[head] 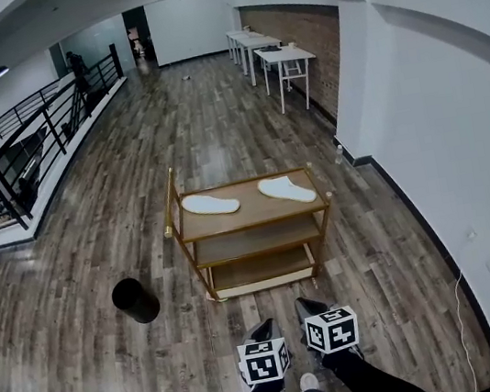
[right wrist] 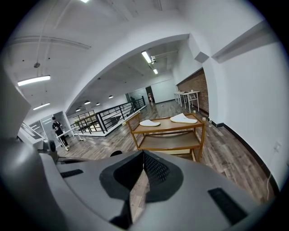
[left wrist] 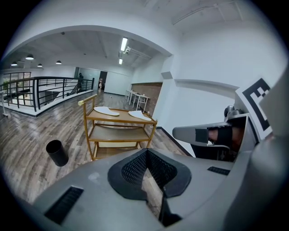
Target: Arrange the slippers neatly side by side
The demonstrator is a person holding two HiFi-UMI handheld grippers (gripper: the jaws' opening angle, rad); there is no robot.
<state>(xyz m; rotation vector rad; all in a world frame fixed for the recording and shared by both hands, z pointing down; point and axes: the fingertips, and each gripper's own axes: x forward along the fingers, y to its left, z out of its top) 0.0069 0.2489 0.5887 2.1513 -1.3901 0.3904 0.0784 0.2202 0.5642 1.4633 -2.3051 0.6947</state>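
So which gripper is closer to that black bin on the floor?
Left. The left gripper is right of the black bin in the head view; the right gripper lies farther right.

Open floor (head: 182, 350) before the cart (head: 250, 228); black bin (head: 135, 300) stands left.

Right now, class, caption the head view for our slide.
Two white slippers lie apart atop a wooden cart, beyond two shut hand-held grippers.

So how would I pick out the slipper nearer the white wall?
Find the wooden three-shelf cart on the plank floor. Two white slippers lie apart on its top shelf. The right slipper in the head view is yours, at the wall end; the left slipper lies toward the railing.
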